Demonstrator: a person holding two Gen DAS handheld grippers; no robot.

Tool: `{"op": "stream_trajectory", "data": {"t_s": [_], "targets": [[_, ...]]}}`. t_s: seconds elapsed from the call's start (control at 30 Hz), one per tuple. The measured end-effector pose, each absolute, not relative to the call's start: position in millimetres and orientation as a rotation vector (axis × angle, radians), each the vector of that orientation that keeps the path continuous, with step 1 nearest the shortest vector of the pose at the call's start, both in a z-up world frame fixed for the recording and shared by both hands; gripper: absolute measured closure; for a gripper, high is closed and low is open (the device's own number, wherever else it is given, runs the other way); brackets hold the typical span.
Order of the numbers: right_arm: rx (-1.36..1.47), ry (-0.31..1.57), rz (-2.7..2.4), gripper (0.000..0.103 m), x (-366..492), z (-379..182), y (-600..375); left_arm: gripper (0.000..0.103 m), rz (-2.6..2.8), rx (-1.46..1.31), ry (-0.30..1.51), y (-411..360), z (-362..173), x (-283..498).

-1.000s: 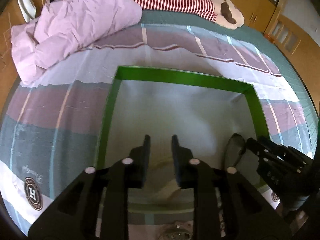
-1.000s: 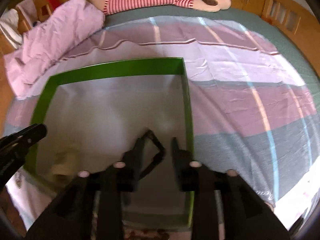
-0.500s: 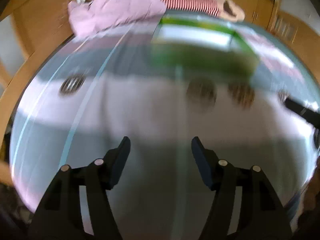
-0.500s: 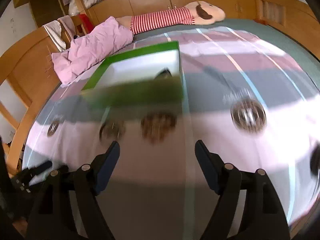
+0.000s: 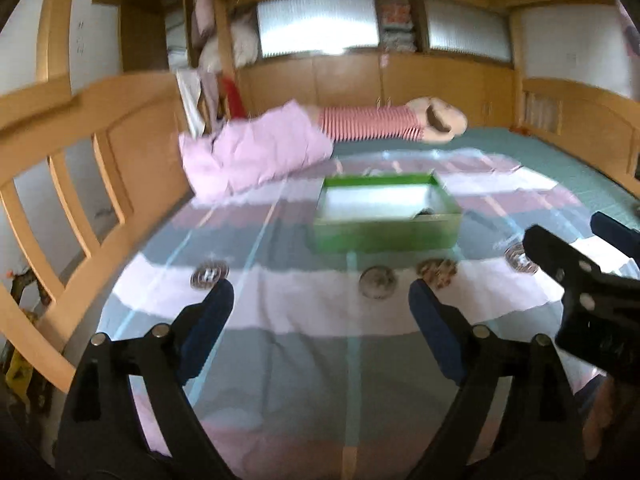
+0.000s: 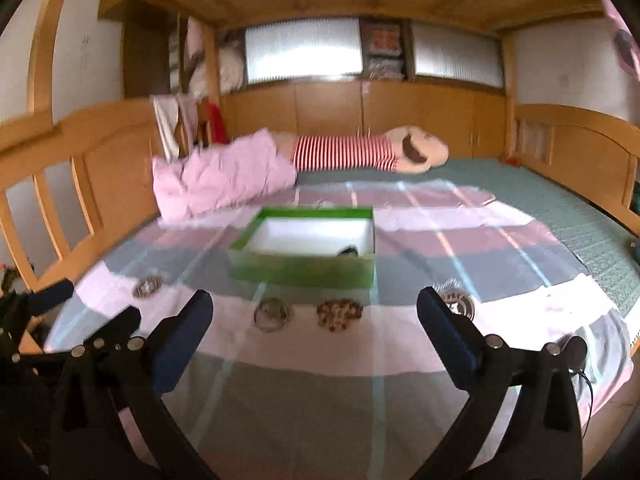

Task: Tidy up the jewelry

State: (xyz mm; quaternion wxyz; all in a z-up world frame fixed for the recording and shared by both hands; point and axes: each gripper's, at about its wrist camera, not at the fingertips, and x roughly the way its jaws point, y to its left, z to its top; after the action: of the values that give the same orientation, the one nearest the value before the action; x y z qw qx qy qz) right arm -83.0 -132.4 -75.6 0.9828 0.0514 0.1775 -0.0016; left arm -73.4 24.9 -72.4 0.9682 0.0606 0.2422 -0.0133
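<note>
Bedroom, striped bedsheet (image 6: 400, 344) as work surface. Both grippers have withdrawn from the green box (image 6: 304, 268) at frame centre; left gripper (image 5: 320, 312) and right gripper (image 6: 314, 316) now stand wide, empty. Silver bracelet (image 6: 273, 313) and beaded bracelet (image 6: 339, 313) lie below the box, awaiting pickup.

Both grippers (image 5: 321, 306) (image 6: 315, 316) spread wide, empty

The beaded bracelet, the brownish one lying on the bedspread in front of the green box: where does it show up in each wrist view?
Left wrist view: beaded bracelet sits right of centre, just below the green box's right front corner.
Right wrist view: it lies near the centre, below the box, right of a silver bracelet.
Shared landmark: the green box.
</note>
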Motion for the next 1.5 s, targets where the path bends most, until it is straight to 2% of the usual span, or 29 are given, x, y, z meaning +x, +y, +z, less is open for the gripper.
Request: {"op": "stream_trajectory", "data": {"t_s": [0.13, 0.27, 1.23, 1.37, 1.5], "targets": [[0.076, 0.176, -0.089, 0.003, -116, -52, -140, 0.011, -0.035, 0.111, 0.351, 22, -47, -95], [0.054, 0.150, -0.127, 0.003, -120, -42, -145, 0.009, -0.022, 0.114, 0.279, 12, -31, -105], [0.026, 0.215, -0.125, 0.003, -106, -52, -139, 0.008, -0.024, 0.071, 0.351, 22, -40, -91], [0.048, 0.280, -0.130, 0.003, -88, -60, -147, 0.006, 0.020, 0.097, 0.410, 19, -51, -71], [0.118, 0.471, -0.108, 0.003, -41, -83, -167, 0.006, 0.016, 0.086, 0.566, 19, -78, -23]]}}
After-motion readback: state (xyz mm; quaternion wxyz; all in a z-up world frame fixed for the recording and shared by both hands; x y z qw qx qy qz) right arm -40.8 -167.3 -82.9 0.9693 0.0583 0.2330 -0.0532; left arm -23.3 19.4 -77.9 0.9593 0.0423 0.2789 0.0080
